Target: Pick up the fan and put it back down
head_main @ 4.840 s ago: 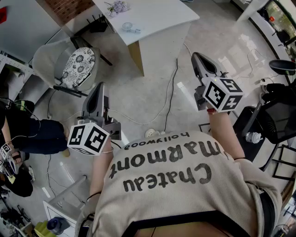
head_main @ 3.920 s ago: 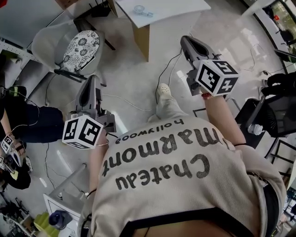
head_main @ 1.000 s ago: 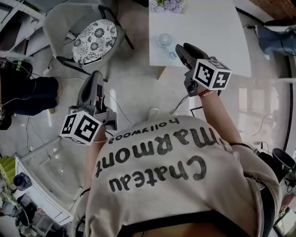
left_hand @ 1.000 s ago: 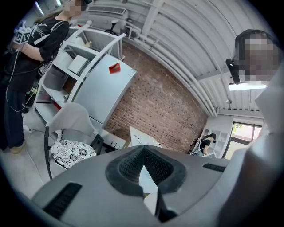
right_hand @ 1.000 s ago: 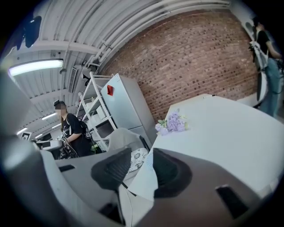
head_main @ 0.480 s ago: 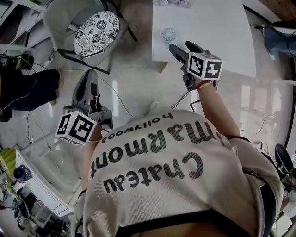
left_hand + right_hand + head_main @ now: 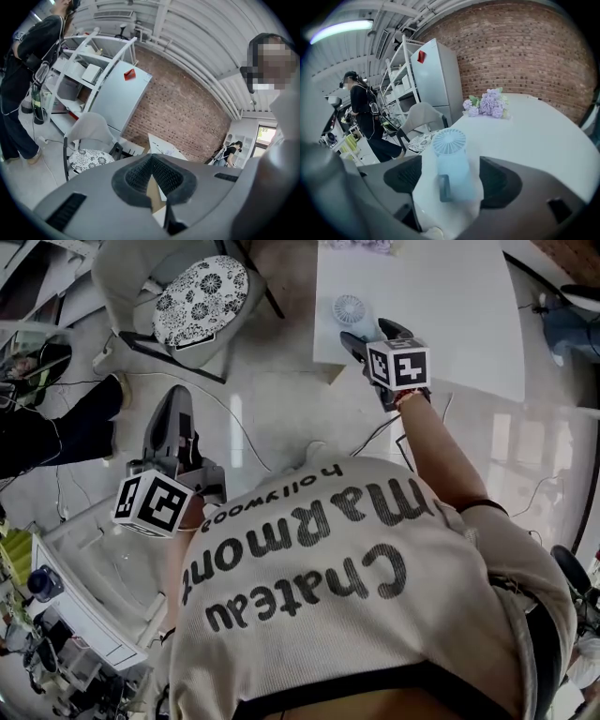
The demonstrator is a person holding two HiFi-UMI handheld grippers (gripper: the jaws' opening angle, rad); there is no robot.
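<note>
- A white table (image 7: 469,296) is pictured on a pale, glossy floor (image 7: 281,418), with a brick wall (image 7: 525,51) and open shelving (image 7: 396,79) behind.
- A grey shell chair (image 7: 122,268) with a black-and-white floral cushion (image 7: 200,287) is set near the table. Lilac flowers (image 7: 487,103) are seen at the tabletop's far end.
- The fan (image 7: 450,159) is stood upright near the table's edge. It is pale blue, with a round ribbed grille over a tapered body and a dark tab in front.
- The right gripper (image 7: 370,334) is placed around the fan, its jaws just spread wide and both pads clear of it.
- The left gripper (image 7: 152,176) is seen clenched and empty, over the floor.
</note>
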